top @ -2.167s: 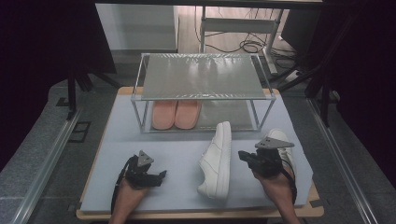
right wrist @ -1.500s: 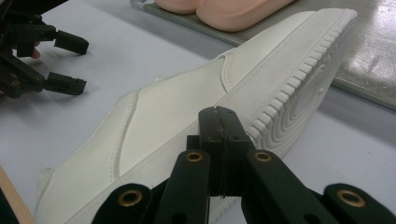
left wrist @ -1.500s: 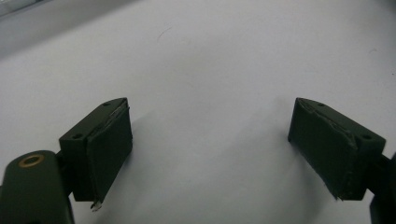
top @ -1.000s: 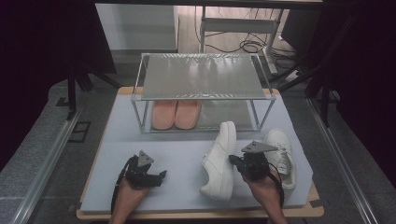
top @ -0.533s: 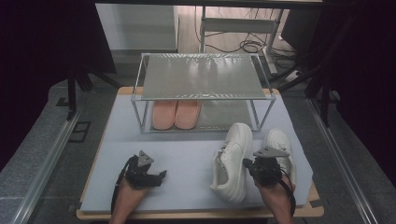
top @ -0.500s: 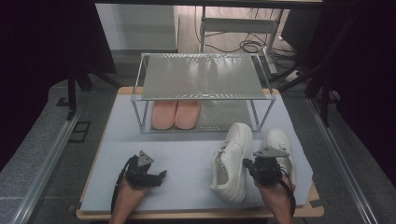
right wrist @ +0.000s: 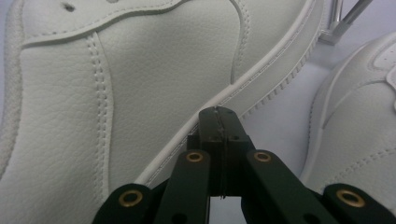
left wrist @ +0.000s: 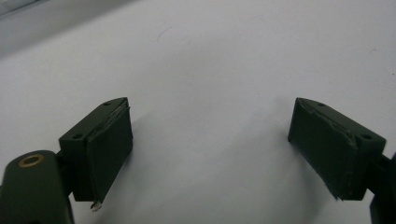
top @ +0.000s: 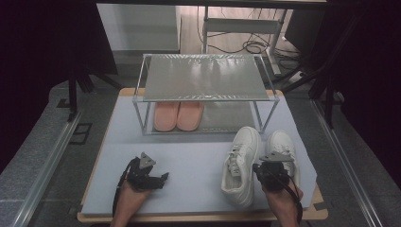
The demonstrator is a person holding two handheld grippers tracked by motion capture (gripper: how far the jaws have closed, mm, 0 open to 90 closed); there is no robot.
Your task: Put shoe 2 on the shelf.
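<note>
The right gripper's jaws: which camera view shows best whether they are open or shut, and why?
The right gripper view: the right gripper has its jaws pressed together with nothing between them, the tips at the sole edge of the left white sneaker. The high view shows the gripper small, between both sneakers, jaws unreadable.

Open mat (top: 189, 165) between left gripper (top: 151, 177) and left white sneaker (top: 241, 163); free passage there. Right gripper (top: 269, 172) wedged between the two sneakers, jaws pressed together against left sneaker's sole edge; right white sneaker (top: 283, 144) just beside. Shoe rack (top: 203, 80) blocks far side; pink slippers (top: 178, 115) fill its lower left, lower right bare.
</note>
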